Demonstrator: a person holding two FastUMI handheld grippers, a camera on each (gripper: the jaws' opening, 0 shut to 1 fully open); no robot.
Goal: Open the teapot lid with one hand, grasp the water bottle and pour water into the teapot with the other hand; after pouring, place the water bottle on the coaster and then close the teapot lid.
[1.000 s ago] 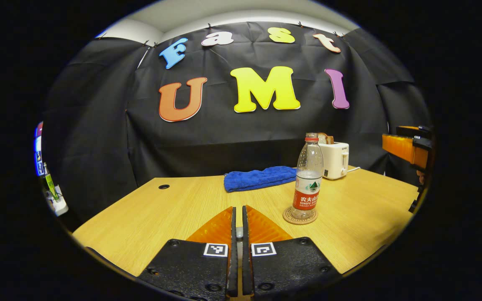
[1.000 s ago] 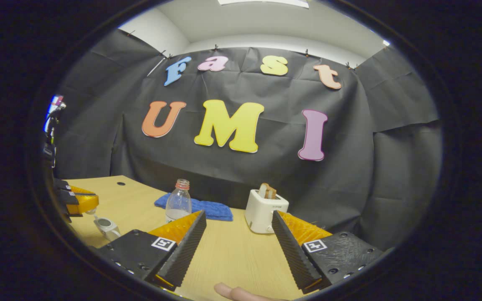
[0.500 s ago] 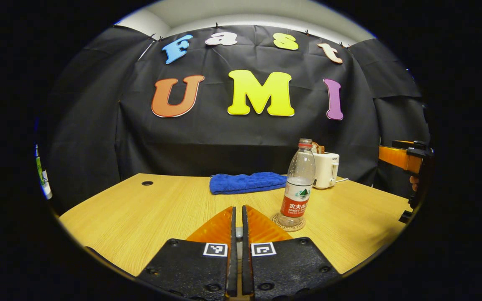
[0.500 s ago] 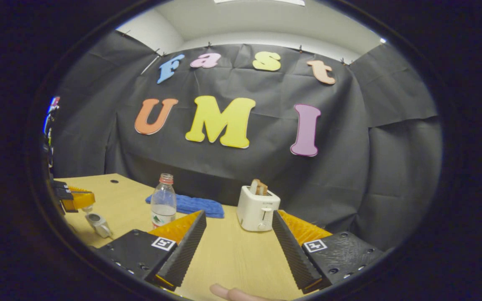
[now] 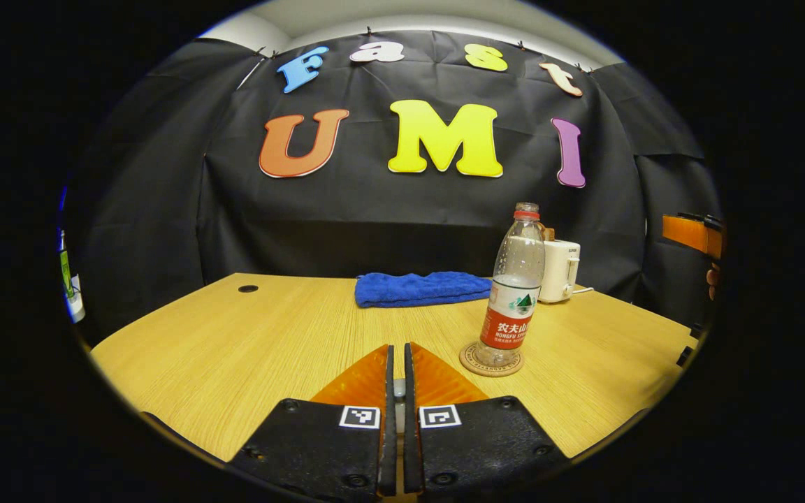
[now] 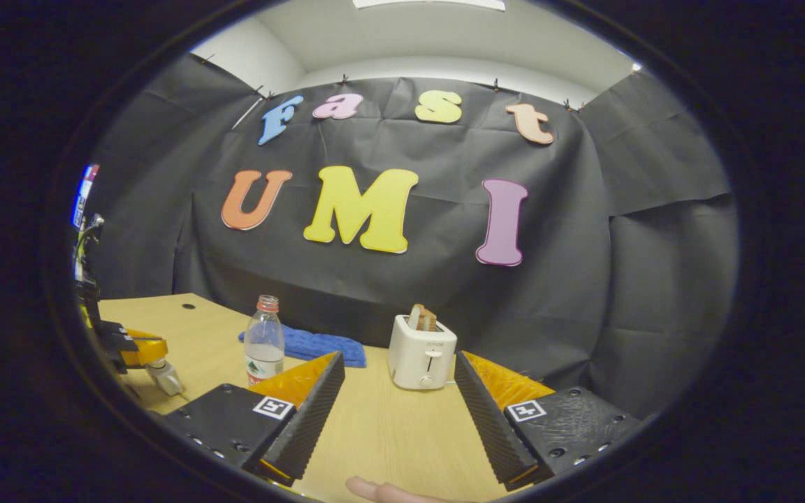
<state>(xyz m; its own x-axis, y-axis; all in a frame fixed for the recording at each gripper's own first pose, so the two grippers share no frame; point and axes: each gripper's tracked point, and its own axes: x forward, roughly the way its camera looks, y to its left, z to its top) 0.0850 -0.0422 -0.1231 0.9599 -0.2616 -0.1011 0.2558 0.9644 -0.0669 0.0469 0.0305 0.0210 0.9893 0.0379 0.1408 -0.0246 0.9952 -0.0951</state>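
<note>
The clear water bottle (image 5: pixel 514 293) with a red label stands upright and uncapped on a round coaster (image 5: pixel 474 361), right of centre on the wooden table (image 5: pixel 249 349). My left gripper (image 5: pixel 395 363) is shut, and a small pale knob shows pinched between its fingers. In the right gripper view that left gripper (image 6: pixel 138 349) hovers at the far left with the pale teapot lid (image 6: pixel 163 377) hanging under it. My right gripper (image 6: pixel 395 391) stands open over the table with nothing between its fingers, well to the right of the bottle (image 6: pixel 264 341). The same gripper (image 5: pixel 690 234) also appears at the right edge of the left gripper view.
A folded blue towel (image 5: pixel 422 288) lies at the back of the table. A white toaster (image 6: pixel 421 351) holding bread stands beside it, behind the bottle. A cable hole (image 5: pixel 248 288) sits at the back left. A fingertip (image 6: pixel 381 491) pokes in below my right gripper.
Both hands have drifted a little. In the right gripper view the bottle and toaster slid left. The bottle has stayed on its coaster, and the left gripper has stayed shut on the lid.
</note>
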